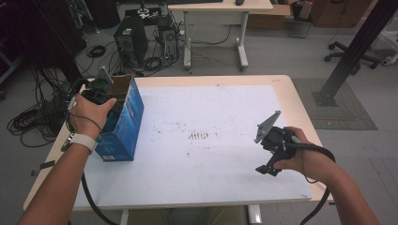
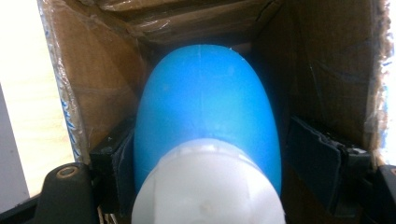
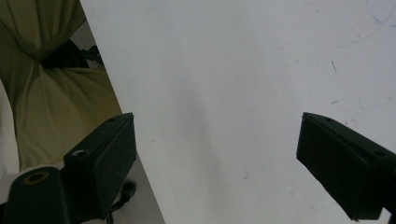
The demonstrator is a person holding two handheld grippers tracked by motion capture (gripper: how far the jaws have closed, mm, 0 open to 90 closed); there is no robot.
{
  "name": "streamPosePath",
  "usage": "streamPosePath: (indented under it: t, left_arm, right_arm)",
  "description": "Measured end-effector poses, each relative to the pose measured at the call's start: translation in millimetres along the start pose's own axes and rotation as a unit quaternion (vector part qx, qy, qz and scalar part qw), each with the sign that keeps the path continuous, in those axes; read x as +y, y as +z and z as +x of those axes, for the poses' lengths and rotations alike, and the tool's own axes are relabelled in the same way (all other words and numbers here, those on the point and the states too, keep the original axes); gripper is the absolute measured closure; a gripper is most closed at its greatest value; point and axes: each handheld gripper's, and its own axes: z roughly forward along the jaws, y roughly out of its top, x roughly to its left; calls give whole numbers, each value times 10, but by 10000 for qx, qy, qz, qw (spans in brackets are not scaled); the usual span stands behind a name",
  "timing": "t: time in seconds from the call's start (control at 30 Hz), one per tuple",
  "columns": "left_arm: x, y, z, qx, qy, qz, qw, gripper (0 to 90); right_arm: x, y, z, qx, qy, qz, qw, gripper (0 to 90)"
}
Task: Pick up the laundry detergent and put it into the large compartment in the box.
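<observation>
A blue cardboard box [image 1: 124, 117] stands open-topped at the table's left edge. My left gripper [image 1: 101, 91] reaches down into it from above. In the left gripper view, a blue bottle [image 2: 205, 107] with a white cap end [image 2: 210, 186] lies between the jaws of my left gripper [image 2: 210, 133], inside the brown box walls [image 2: 327, 70]. The right pad [image 2: 317, 158] stands apart from the bottle, so the gripper is open. My right gripper [image 1: 270, 161] hovers over the white sheet [image 1: 211, 117] near the front right. In the right gripper view it [image 3: 215, 140] is open and holds nothing.
The white sheet covers most of the wooden table [image 1: 291, 86]. Small dark marks [image 1: 199, 136] dot its middle. On the floor beyond are a computer tower [image 1: 131, 40], cables, a second desk [image 1: 220, 7] and a black post [image 1: 352, 51] at right.
</observation>
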Motion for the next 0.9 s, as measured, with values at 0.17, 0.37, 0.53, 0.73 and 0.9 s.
streamPosePath:
  t: [0.17,0.37,0.53,0.73,0.9]
  left_arm:
    - [-3,-17,-3,-41,-11,-2,10000,226]
    - [-9,-60,-2,-54,-28,-19,10000,225]
    - [-17,-84,-12,-47,-5,-50,10000,223]
    - [-26,-144,-24,21,7,-71,10000,214]
    - [-33,-202,-6,-29,-45,-119,9999,159]
  right_arm:
    - [3,-7,5,-9,-9,-10,10000,124]
    - [1,-11,6,-1,-23,-9,10000,124]
    - [4,-10,15,9,-22,-11,10000,124]
    - [21,-12,16,7,-47,0,10000,124]
    - [40,-7,26,16,-61,-4,10000,124]
